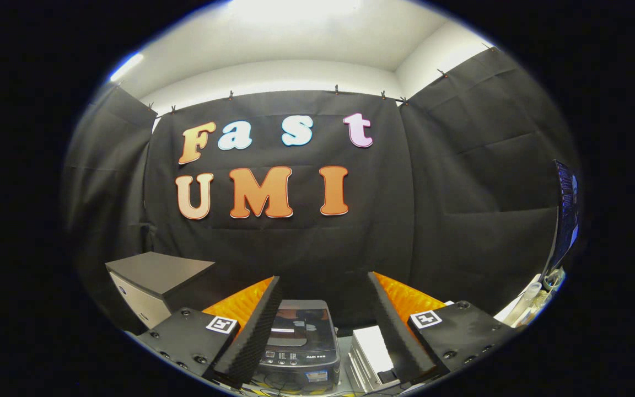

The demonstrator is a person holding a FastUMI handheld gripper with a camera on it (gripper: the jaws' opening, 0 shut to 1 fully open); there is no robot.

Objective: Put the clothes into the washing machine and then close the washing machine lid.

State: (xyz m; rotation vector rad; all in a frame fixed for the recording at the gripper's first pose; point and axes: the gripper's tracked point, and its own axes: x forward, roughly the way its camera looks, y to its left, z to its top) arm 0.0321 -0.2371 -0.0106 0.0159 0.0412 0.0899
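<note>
A small dark washing machine [299,342] stands below and between my fingers, its glossy lid [297,326] lying down flat over the top and a control panel along its front edge. My gripper [324,284] is open, held well above the machine, with nothing between its fingers. The left finger [257,325] overlaps the machine's left side. No clothes are visible.
A grey box-shaped appliance [155,281] stands to the left of the machine. A white ribbed box [370,355] sits just right of it. A monitor [566,218] and some bottles [532,295] are at the far right. Black cloth walls close off the back and sides.
</note>
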